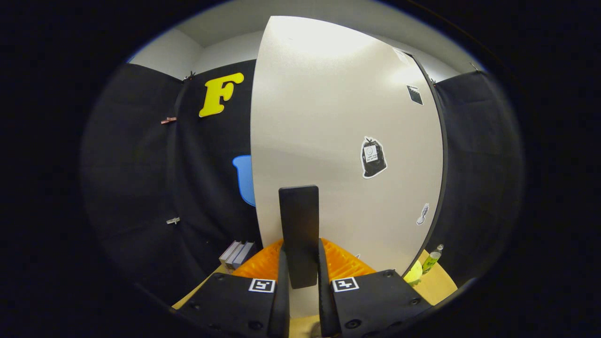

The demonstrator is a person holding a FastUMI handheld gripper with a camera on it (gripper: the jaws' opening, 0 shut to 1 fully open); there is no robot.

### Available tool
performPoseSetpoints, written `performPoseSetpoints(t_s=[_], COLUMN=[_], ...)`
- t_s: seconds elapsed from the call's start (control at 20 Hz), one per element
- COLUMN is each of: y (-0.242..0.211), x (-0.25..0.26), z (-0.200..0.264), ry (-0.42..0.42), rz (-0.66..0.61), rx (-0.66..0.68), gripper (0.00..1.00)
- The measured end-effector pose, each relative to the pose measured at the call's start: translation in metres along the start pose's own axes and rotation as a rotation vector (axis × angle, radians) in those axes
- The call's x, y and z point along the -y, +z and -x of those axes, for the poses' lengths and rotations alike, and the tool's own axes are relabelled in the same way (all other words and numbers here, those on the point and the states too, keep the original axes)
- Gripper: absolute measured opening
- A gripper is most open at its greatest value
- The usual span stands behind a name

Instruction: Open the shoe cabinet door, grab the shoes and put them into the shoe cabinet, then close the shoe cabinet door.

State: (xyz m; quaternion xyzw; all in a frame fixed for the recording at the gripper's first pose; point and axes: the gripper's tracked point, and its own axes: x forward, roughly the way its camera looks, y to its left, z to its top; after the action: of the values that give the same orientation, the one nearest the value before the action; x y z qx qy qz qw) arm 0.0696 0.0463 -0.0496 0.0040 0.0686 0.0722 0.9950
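Gripper (300, 281) low centre of frame, jaws clenched on dark handle (299, 234), both fingers pressing its sides. Handle upright, long axis vertical, mounted on pale cabinet door (338, 122) filling centre and right of frame. Stickers (373, 157) on door face, right of centre. Orange ribbed rack (342, 263) behind fingers on counter (441, 284). Green bottle (432, 260) lower right, standing on counter. Small boxes (237, 253) lower left.

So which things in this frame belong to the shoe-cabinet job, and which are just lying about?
Part of the job:
- cabinet door, white, swung open
- door handle, dark bar
- gripper, fingers closed on both sides of the handle

Just lying about:
- stickers on the door
- small boxes by the black cloth
- green bottle and yellow object beyond the door's edge

No shoes can be made out.
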Motion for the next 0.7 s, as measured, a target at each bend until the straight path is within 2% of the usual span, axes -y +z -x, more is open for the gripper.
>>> performPoseSetpoints(t_s=[0.7], y=[0.001], x=[0.015], z=[0.029], ry=[0.123], rz=[-0.008], rx=[-0.001], gripper=[0.29])
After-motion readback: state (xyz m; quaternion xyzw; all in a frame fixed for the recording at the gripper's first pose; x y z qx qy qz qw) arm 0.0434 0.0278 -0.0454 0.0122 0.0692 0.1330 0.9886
